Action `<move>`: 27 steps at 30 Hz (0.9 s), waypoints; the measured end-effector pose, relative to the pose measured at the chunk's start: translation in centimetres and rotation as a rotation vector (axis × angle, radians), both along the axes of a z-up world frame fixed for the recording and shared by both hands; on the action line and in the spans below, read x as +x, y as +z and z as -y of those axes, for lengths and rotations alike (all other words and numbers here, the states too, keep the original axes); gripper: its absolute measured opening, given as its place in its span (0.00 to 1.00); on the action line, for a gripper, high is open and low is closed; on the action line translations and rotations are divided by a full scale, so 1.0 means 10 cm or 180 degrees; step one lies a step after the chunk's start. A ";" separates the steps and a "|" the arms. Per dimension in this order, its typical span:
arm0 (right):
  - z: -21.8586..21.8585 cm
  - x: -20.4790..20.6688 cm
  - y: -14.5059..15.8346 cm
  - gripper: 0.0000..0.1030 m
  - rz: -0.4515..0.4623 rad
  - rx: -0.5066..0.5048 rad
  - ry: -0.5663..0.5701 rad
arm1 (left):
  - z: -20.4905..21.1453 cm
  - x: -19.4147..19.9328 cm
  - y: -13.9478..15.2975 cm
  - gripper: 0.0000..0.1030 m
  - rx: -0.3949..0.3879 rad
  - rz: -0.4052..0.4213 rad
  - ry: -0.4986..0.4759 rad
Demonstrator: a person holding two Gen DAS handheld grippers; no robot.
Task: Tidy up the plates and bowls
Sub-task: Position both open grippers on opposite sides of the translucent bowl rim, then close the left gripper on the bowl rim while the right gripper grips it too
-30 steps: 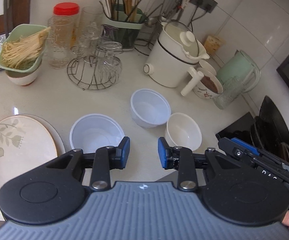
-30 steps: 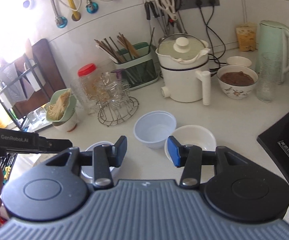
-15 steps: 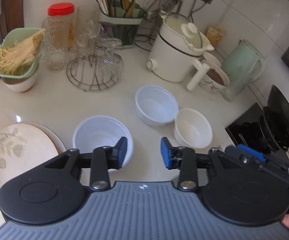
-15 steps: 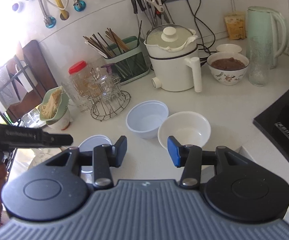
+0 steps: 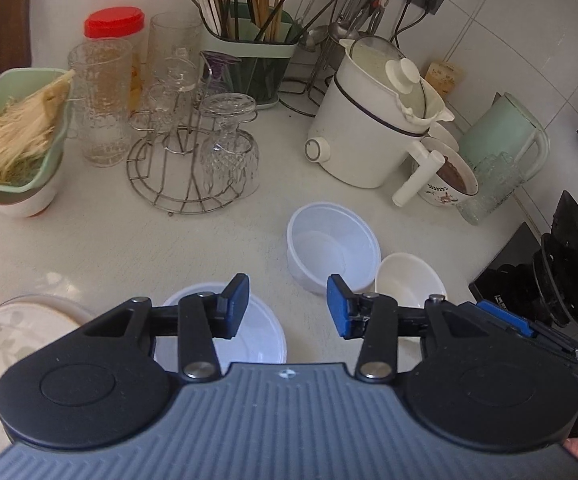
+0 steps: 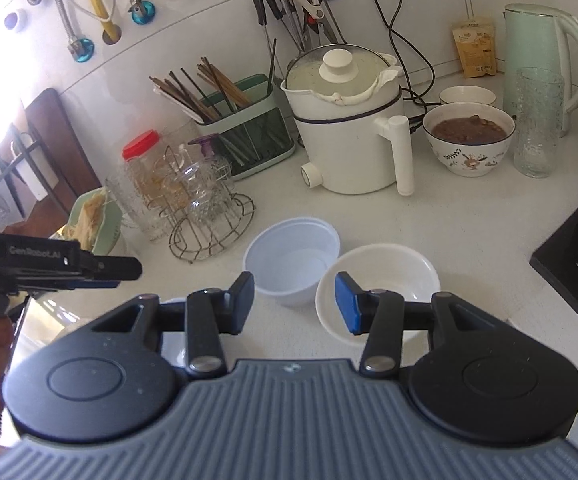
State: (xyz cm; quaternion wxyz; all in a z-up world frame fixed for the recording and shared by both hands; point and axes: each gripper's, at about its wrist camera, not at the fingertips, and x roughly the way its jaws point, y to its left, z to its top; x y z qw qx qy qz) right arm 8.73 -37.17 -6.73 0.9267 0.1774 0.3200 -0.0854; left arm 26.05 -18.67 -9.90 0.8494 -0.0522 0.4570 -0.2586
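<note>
Three empty white bowls stand on the pale counter. In the left wrist view a translucent plastic bowl [image 5: 333,252] sits in the middle, a small white bowl [image 5: 411,280] to its right, and another plastic bowl [image 5: 249,332] lies under my left gripper [image 5: 288,305], which is open and empty above it. A leaf-patterned plate [image 5: 5,344] lies at the lower left. In the right wrist view my right gripper [image 6: 295,303] is open and empty, its right finger over the rim of the white bowl [image 6: 381,276], beside the plastic bowl [image 6: 291,260].
At the back stand a glass rack [image 5: 193,160], a chopstick holder [image 5: 249,60], a white electric pot [image 6: 349,136], a bowl of brown food [image 6: 469,138], a green kettle [image 6: 545,60] and a noodle basket [image 5: 13,132]. A black stovetop [image 6: 577,272] lies at the right.
Both grippers have moved forward and lower toward the bowls, which now look larger. The left gripper now covers part of the near plastic bowl. Both grippers stay open.
</note>
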 end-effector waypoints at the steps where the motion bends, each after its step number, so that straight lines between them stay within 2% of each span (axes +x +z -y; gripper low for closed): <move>1: 0.02 0.03 0.00 0.46 0.0016 0.0003 -0.0005 | 0.03 0.05 -0.02 0.48 -0.0007 -0.0010 -0.0036; 13: 0.37 0.46 -0.22 0.48 -0.0008 0.0199 -0.0233 | 0.37 0.75 -0.32 0.48 -0.0012 -0.0144 -0.0345; 15: 0.42 0.57 -0.27 0.48 -0.0032 0.0212 -0.0246 | 0.42 0.88 -0.40 0.48 -0.0049 -0.0245 -0.0355; 21: 0.55 0.96 -0.49 0.47 -0.0213 0.0354 -0.0222 | 0.65 1.16 -0.69 0.48 -0.0033 -0.0479 -0.0475; 24: 0.56 1.14 -0.57 0.47 -0.0308 0.0348 -0.0169 | 0.72 1.25 -0.81 0.48 -0.0002 -0.0616 -0.0440; 27: 0.53 1.29 -0.67 0.45 -0.0435 0.0331 -0.0102 | 0.78 1.28 -0.88 0.48 0.0038 -0.0637 -0.0452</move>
